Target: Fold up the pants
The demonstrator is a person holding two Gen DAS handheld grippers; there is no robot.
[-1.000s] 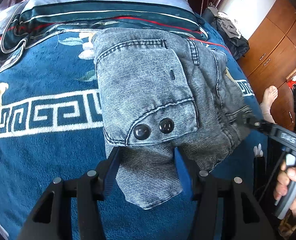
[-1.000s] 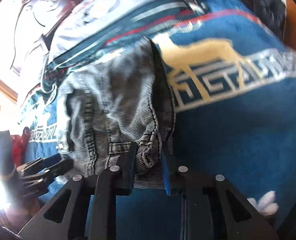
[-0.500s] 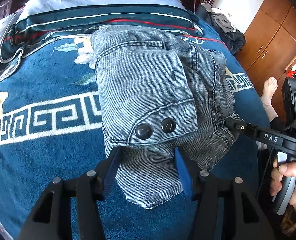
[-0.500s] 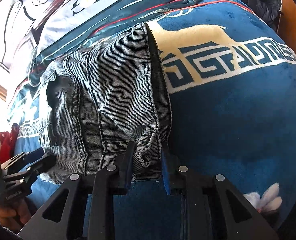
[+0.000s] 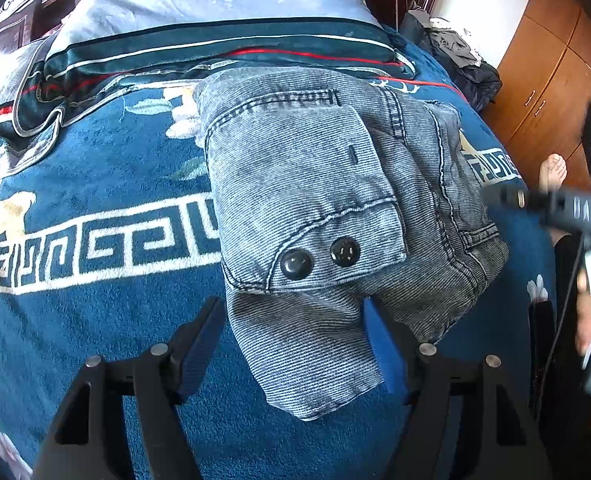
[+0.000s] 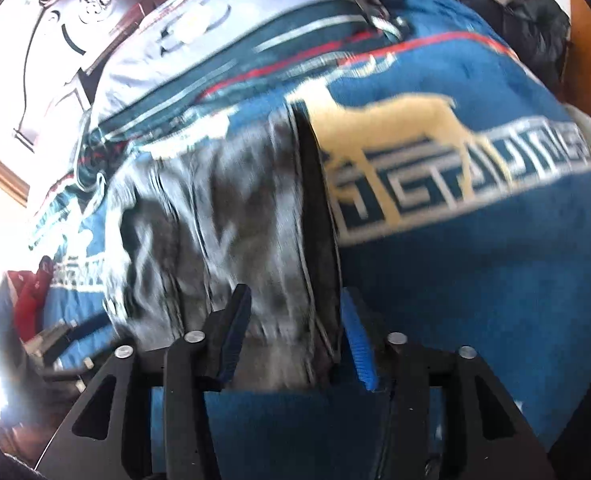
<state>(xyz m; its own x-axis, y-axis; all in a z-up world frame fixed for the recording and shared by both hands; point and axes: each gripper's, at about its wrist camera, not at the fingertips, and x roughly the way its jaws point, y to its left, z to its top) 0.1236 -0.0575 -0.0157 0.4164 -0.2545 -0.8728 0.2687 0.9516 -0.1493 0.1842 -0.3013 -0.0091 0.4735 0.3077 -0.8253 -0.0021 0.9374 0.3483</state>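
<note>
Home bedroom. Work surface was a bed under a blue plush blanket (image 5: 95, 152) with deer and key-pattern print, a big pillow (image 5: 215, 12) at the head, and a carved dark wood headboard (image 6: 75, 20) behind it. Wooden wardrobe (image 5: 551, 80) stood along one side, with a pile of clothes (image 5: 459, 56) dumped nearby.

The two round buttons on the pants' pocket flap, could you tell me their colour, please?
Black, both buttons, seen best in the left wrist view against the grey pants.
</note>
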